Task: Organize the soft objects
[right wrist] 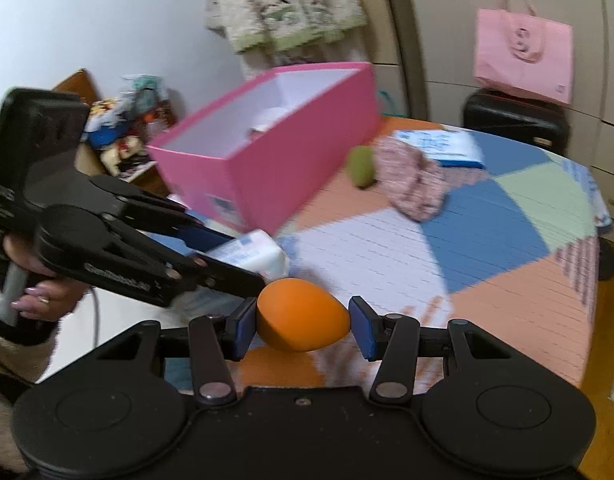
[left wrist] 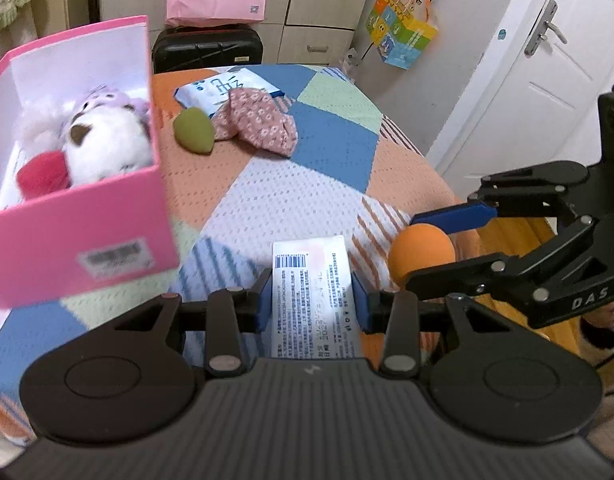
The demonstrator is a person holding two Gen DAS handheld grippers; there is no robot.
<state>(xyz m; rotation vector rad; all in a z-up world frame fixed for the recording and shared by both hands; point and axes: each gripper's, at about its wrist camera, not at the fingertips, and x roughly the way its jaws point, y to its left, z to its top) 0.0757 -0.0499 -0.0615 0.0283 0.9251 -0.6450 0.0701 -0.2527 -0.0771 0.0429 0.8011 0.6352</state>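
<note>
A: What is held?
B: A white tissue pack (left wrist: pixel 312 296) is clamped in the left gripper (left wrist: pixel 312 300); an orange sponge egg (right wrist: pixel 301 314) is pinched by the right gripper (right wrist: pixel 303 322) — both carried above the patchwork table (left wrist: pixel 291 196).
A: Next?
B: The pink box (left wrist: pixel 83 248), ahead-left of the left gripper, must be reached — each item released over its opening.

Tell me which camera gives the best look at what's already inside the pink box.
The left wrist view. It looks down into the pink box, showing a white plush toy and something red. The right wrist view sees the box from lower and blurred, with only a white scrap visible inside.
</note>
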